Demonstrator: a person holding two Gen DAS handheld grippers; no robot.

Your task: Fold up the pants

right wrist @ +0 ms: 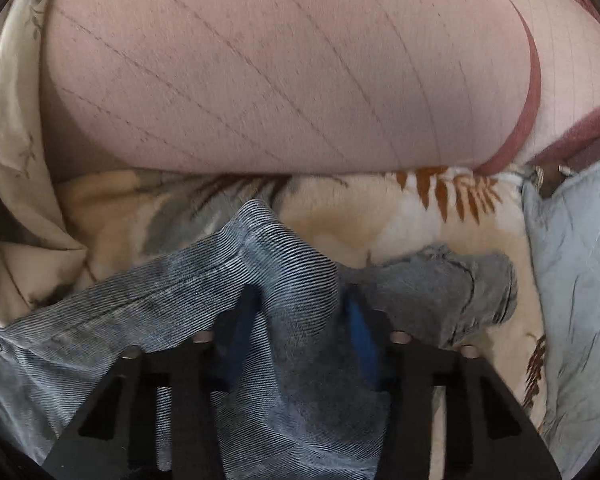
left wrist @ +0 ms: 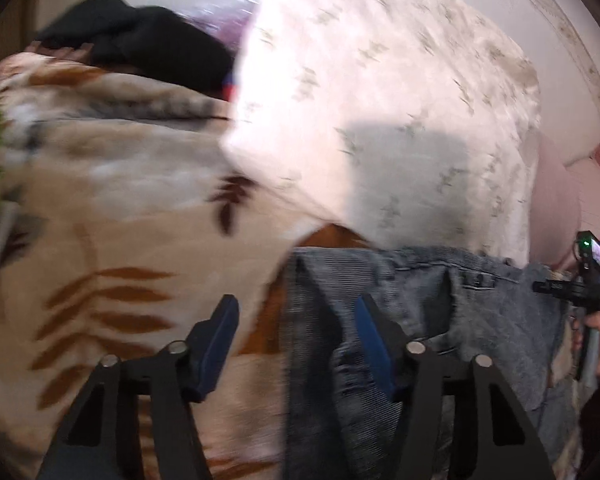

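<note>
Gripping pants (right wrist: 296,280) edge, R gripper (right wrist: 300,320).

The right gripper (right wrist: 300,320), black-framed with blue pads, has a raised fold of the faded blue-grey ribbed denim pants (right wrist: 292,264) bunched between its fingers, the pads pressing into the cloth from both sides. The pants lie across a plush cream blanket with rust-brown leaf prints (right wrist: 420,216), one crumpled end lying to the right of the gripper. Behind them bulges a big pink pillow with thin diagonal lines (right wrist: 284,72), with a pale blue wrinkled cloth (right wrist: 576,264) at the right edge.
</note>
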